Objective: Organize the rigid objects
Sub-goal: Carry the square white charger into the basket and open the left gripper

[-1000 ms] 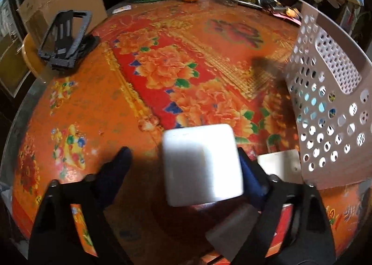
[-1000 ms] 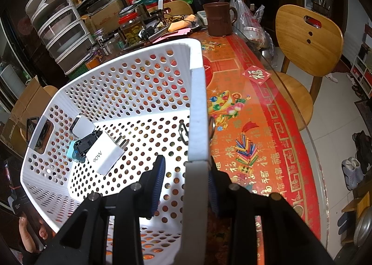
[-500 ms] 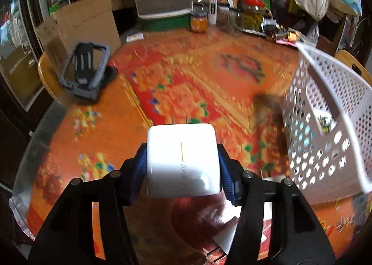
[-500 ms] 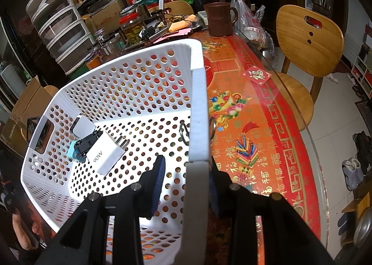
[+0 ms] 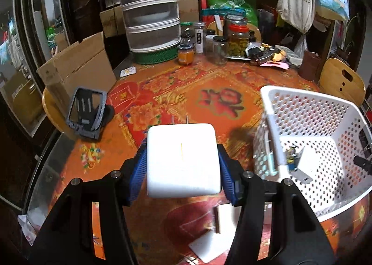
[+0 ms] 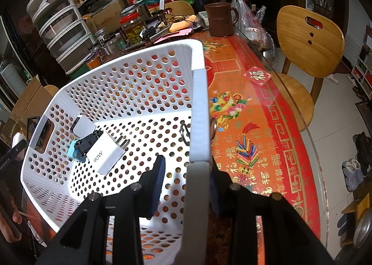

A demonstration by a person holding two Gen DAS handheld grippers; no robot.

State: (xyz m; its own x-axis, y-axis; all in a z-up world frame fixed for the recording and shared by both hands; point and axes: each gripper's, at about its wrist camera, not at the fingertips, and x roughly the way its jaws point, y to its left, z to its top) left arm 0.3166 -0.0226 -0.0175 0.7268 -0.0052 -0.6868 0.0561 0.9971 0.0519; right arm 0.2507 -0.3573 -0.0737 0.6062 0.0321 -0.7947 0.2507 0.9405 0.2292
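While the left gripper (image 5: pixel 182 167) jaws clamp the white charger (image 5: pixel 183 160) by its flat sides, treat it as rigid, smooth and slip-prone. Right gripper (image 6: pixel 186 186) jaws pinch the perforated basket (image 6: pixel 130 93) wall.

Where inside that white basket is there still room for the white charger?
The basket floor is bare on its right half, between the 90W charger and the wall pinched by the right gripper. The left corner is crowded with small adapters.

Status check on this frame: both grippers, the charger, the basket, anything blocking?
Left gripper shut on white charger, clear of the table. Right gripper shut on white basket wall. Path to basket open; chargers already inside.
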